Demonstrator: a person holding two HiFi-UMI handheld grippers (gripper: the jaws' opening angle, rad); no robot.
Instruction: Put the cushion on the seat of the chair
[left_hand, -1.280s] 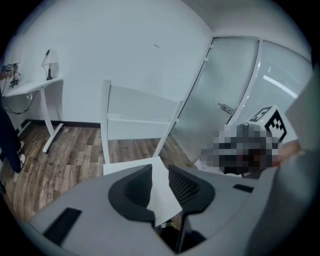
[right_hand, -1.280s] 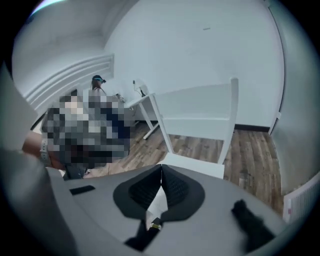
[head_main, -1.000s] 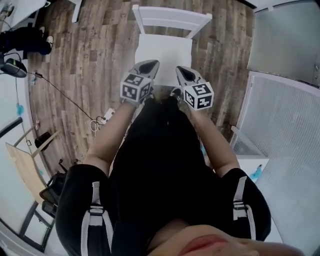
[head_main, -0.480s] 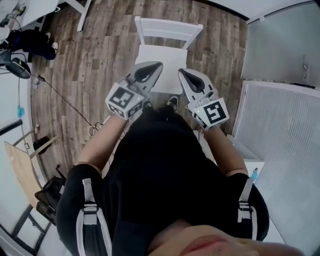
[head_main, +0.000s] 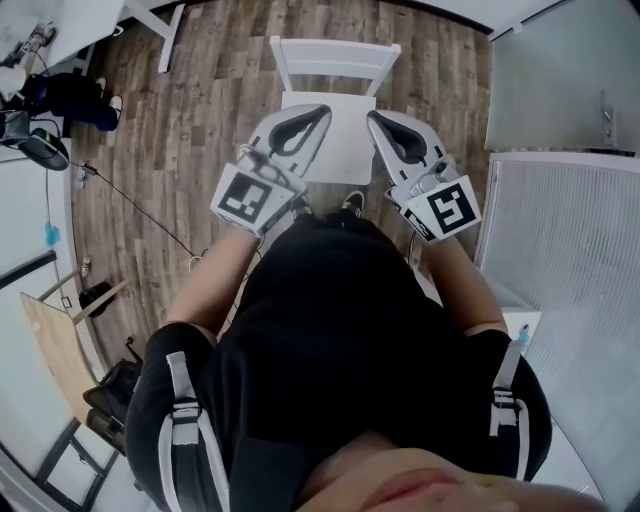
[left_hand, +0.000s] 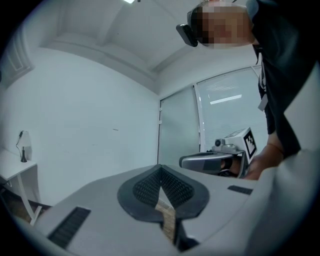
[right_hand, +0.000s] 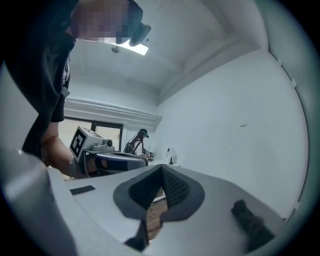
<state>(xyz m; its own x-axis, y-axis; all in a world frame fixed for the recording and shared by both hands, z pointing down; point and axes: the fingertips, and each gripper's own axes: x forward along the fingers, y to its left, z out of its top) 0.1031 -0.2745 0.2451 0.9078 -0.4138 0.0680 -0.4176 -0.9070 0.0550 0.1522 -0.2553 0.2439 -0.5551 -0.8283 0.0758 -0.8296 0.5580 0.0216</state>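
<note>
Across the wooden floor (head_main: 200, 90), a white chair (head_main: 335, 55) stands facing the person, its pale seat (head_main: 345, 150) partly hidden behind both tools. No separate cushion can be made out, and I cannot tell whether it already lies flat on that seat. The left tool (head_main: 320, 112) and right tool (head_main: 377, 117) hover side by side above the seat's front edge, each clenched on nothing. The placing looks either finished or not yet begun, so the next move calls for checking the seat.
</note>
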